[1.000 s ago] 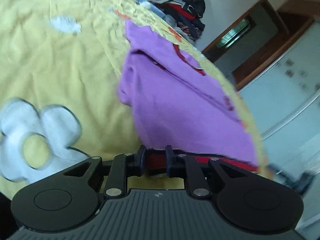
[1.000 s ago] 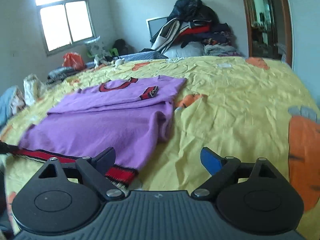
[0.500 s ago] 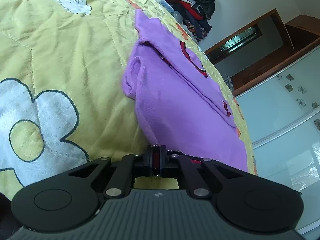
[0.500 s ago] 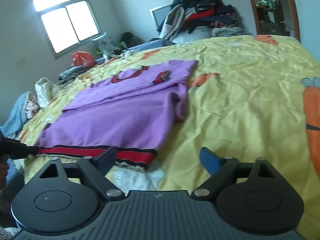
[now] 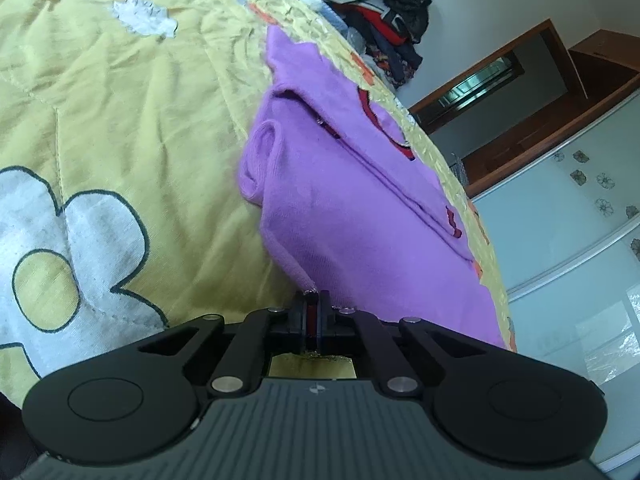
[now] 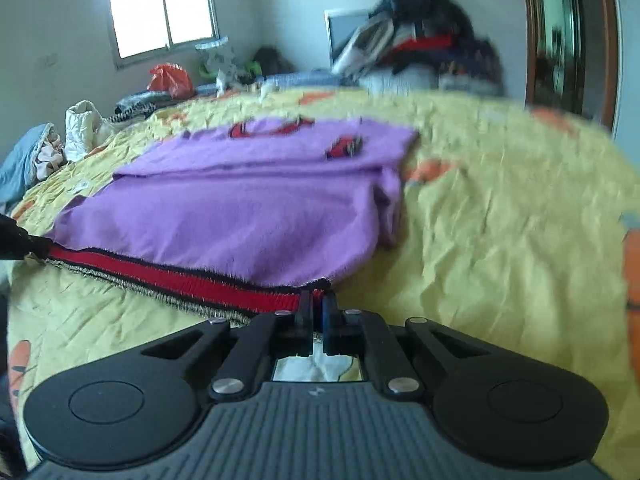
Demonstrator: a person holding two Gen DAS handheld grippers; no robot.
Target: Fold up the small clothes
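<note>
A purple sweater (image 5: 352, 216) with a red and black hem lies on the yellow bedspread (image 5: 120, 120), its sleeves folded in over the body. My left gripper (image 5: 313, 310) is shut on one corner of the hem. In the right wrist view the sweater (image 6: 248, 200) stretches away from me and the red hem band (image 6: 180, 276) is lifted off the bed. My right gripper (image 6: 317, 310) is shut on the other hem corner. The left gripper's tip (image 6: 20, 242) shows at the far left end of the hem.
A heap of clothes (image 6: 420, 52) is piled at the head of the bed. Bags and bundles (image 6: 80, 128) sit along the bed's left side under a window (image 6: 164, 8). A wooden door frame (image 6: 572, 40) and a glass wardrobe (image 5: 580, 240) stand to the right.
Both grippers have closed on the hem corners: the left within the last second, the right in the last half second. The hem is now raised and pulled taut between them.
</note>
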